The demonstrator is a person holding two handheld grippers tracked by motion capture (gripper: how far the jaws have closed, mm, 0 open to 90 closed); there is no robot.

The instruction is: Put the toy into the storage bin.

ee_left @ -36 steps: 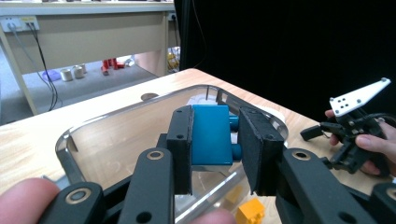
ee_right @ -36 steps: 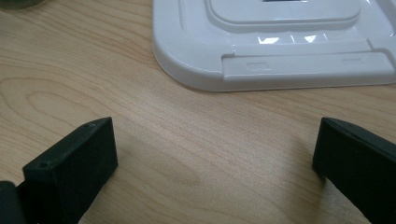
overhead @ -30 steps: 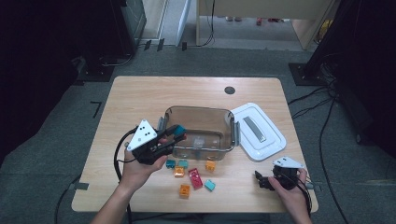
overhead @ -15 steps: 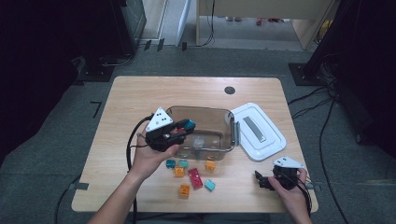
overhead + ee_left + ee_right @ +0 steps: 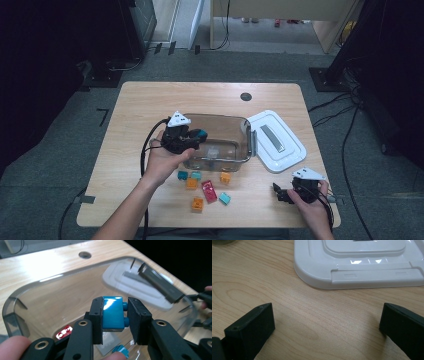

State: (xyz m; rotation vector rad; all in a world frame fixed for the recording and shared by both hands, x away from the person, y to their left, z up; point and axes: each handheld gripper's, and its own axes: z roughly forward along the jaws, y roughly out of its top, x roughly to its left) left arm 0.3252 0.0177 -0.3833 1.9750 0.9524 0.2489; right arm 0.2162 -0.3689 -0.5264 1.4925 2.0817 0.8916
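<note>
My left gripper (image 5: 115, 315) is shut on a blue brick (image 5: 113, 315) and holds it over the clear plastic box (image 5: 30, 290). From above, the left gripper (image 5: 197, 136) sits at the left rim of the clear box (image 5: 245, 131), with the blue brick (image 5: 200, 133) at its tip. Several loose bricks lie in front of the box: teal (image 5: 183, 175), orange (image 5: 192, 183), red (image 5: 208, 191), another orange (image 5: 197, 204). My right gripper (image 5: 278, 192) rests low near the table's front right, and in the right gripper view its jaws stand wide apart over bare wood (image 5: 327, 315).
A white lid (image 5: 276, 140) lies flat to the right of the box; its near edge (image 5: 362, 272) is just beyond the right jaws. The table (image 5: 145, 105) has a round cable hole (image 5: 245, 96) at the back. Cables trail off the table's front.
My left hand carried the blue brick from the table in front of the box's left corner rightward to over the box's left rim. The right hand stayed put.
</note>
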